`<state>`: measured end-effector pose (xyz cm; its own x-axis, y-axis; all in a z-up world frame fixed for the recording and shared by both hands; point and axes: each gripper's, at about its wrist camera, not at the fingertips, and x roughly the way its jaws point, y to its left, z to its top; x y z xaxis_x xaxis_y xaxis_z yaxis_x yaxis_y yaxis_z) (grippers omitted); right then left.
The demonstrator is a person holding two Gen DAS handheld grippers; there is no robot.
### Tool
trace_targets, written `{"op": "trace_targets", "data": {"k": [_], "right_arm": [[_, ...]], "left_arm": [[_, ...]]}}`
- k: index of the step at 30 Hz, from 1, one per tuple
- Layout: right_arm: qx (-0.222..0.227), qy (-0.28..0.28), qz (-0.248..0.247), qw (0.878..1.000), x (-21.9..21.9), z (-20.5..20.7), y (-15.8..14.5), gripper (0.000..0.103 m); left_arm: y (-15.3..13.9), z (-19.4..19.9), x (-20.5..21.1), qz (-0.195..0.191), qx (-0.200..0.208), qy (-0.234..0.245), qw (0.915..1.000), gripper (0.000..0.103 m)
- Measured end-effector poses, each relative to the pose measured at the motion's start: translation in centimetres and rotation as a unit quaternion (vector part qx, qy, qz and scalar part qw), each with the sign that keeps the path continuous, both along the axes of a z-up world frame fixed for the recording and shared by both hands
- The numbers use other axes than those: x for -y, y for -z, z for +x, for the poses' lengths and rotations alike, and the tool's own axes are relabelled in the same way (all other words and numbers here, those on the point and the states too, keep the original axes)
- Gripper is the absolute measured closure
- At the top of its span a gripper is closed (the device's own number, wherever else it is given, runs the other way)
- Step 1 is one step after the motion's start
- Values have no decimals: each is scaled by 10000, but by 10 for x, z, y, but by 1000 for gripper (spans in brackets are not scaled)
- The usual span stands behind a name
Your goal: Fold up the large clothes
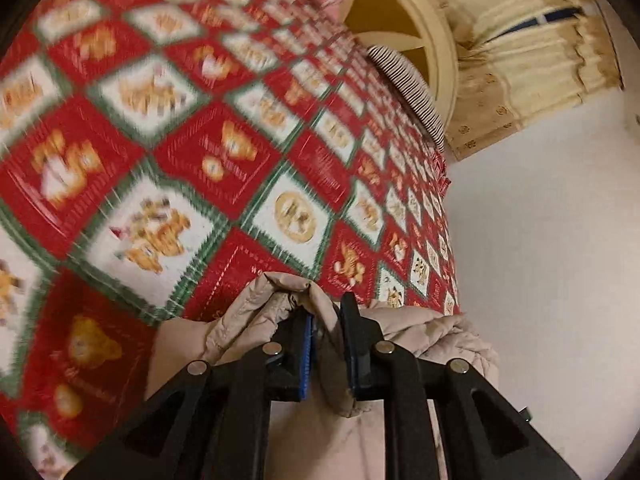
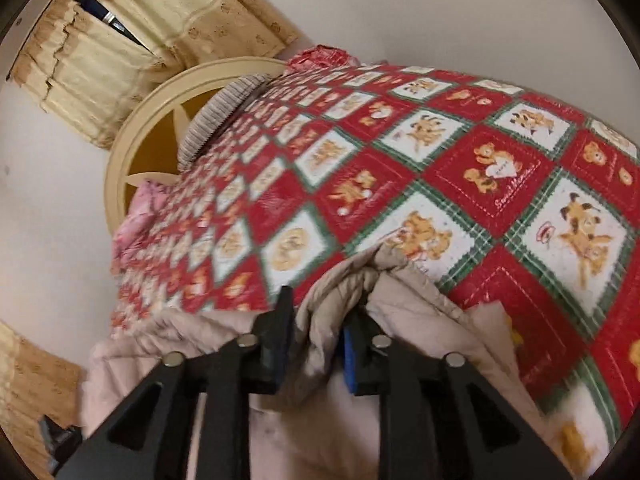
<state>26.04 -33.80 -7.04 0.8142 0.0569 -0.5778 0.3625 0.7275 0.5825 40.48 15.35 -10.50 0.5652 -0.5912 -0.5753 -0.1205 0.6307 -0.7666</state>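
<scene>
Beige quilted jacket [image 1: 320, 432] bunched, creased; seams puckered.

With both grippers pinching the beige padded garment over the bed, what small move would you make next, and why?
Probably carry the beige jacket forward and lower it onto the quilt: the left gripper and right gripper each clamp bunched fabric, so it needs laying flat first.

Beige quilted jacket [image 1: 420, 332] up front, black gripper [image 1: 326, 344] with blue pads [image 1: 307, 356]. Behind it, the bedspread [image 2: 480, 168]: red and white squares, green plaid borders, golden-brown teddy bears. Cream headboard [image 2: 132, 136], a pink pillow [image 2: 136, 220], pale yellow curtains [image 2: 120, 52] with small flower prints.
</scene>
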Motion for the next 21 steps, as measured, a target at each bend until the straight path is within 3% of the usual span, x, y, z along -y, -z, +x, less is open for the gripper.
{"op": "trace_targets", "data": {"k": [3,5,8,9,11,12,14,16,18,19,21], "right_arm": [[220,-38,-332,9992,-7,-1,3,67],[265,-45,-559,9981,-14,-3,4,67],[210,-40,-568,9982,-14,0,7,66],[197,-44,-539,9983,-14,2,8,66],[224,-85,-411,9989,-13,4,10,64],[246,-107,-338,9991,-12,6,11,63],[259,-145,-118,9995,-8,8,13,61],[143,-210,147,9996,-4,13,10,57],[-55,-357,394,9986,-1,15,-1,47],[51,-379,564,9977,1,9,-11,45],[705,-236,808,9940,5,-17,-37,23]], "left_arm": [[22,0,-4,-275,39,8,9996,87],[37,-1,-12,-756,78,18,9971,87],[39,0,-26,-1306,-104,78,9913,86],[31,0,-31,-1303,-146,116,9913,85],[3,-8,-40,-981,93,134,9950,78],[-20,-18,-47,-479,347,-12,9982,71],[-50,-34,-56,305,617,-318,9971,32],[-84,-55,-69,702,1001,-664,9903,28],[-108,-71,-72,935,1211,-762,9853,28],[-123,-80,-65,1174,1338,-667,9818,28],[-139,-91,-40,1652,1558,-292,9734,28]]}}
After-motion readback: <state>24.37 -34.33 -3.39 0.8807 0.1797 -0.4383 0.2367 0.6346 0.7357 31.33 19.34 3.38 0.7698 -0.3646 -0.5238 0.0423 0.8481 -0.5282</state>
